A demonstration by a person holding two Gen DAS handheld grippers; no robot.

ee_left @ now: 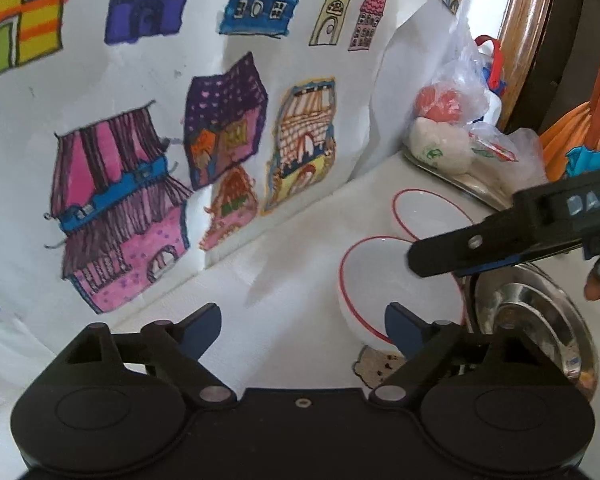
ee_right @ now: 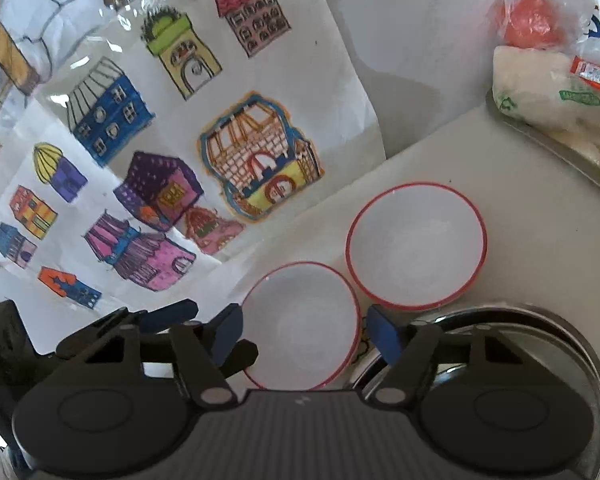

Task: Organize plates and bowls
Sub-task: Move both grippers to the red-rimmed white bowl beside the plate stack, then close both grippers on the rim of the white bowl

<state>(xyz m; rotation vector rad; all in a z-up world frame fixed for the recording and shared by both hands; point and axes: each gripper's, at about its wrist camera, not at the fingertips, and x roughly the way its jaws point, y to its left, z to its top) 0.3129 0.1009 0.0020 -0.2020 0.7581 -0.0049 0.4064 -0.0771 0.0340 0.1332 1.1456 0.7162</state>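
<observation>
— White tabletop (ee_right: 520, 216): how many bowls?
— Two round, glossy, red-rimmed bowls (ee_right: 416, 244), side by side; one steel plate (ee_right: 560, 344) beside them.
— Grippers?
— Left gripper (ee_left: 304, 322) and right gripper (ee_right: 304, 330) both spread, holding nothing.

White counter (ee_right: 540, 240) bears two bowls (ee_right: 416, 244); steel plate (ee_right: 560, 332).

A white wall (ee_right: 400, 40) rises behind the white counter (ee_right: 540, 232), and large paper sheets with coloured drawings of houses (ee_left: 140, 80) stand against it along the counter's back edge, partly overlapping one another. At the counter's far right corner a metal tray (ee_right: 560, 152) carries plastic bags of food (ee_left: 460, 120), with a curved wooden frame (ee_left: 528, 20) upright just behind them. Daylight is soft and even, with faint shadows on the wall.
</observation>
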